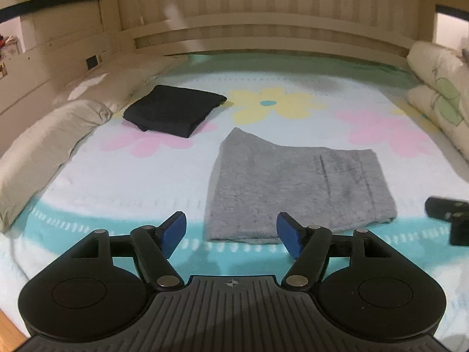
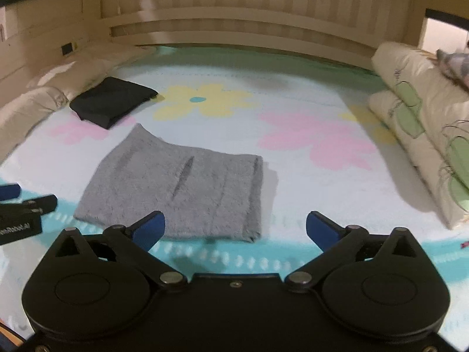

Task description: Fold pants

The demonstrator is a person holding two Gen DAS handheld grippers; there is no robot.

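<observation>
The grey pants [image 1: 296,187] lay folded into a flat, roughly square packet on the bed [image 1: 117,182], near its front edge and about midway along it, their near hem resting on the teal band of the flowered blanket. Nothing touched them.

The left gripper [image 1: 231,230] hung above the front edge of the bed, tilted downward and pointing toward the headboard [image 1: 263,14]. Its blue pads [image 1: 174,231] stood apart with only blanket and the near left corner of the pants showing between them; no cloth was pinched. The right gripper [image 2: 234,230] was held in a matching pose just to the right, also angled down at the bed, its pads [image 2: 321,230] spread wider than the left's and empty. From its view the pants sat ahead and to the left, their near right corner just beyond the left pad. Part of the right gripper showed at the right border of the left view, and part of the left gripper, one blue pad included, at the left border of the right view, so the two tools were side by side and apart.

A black folded garment [image 1: 173,110] lay toward the back left of the bed, well apart from the pants, beside a beige pillow [image 1: 49,143] that ran along the left edge. Patterned cream pillows [image 2: 419,135] were stacked along the right edge. Both views were slightly blurred.
</observation>
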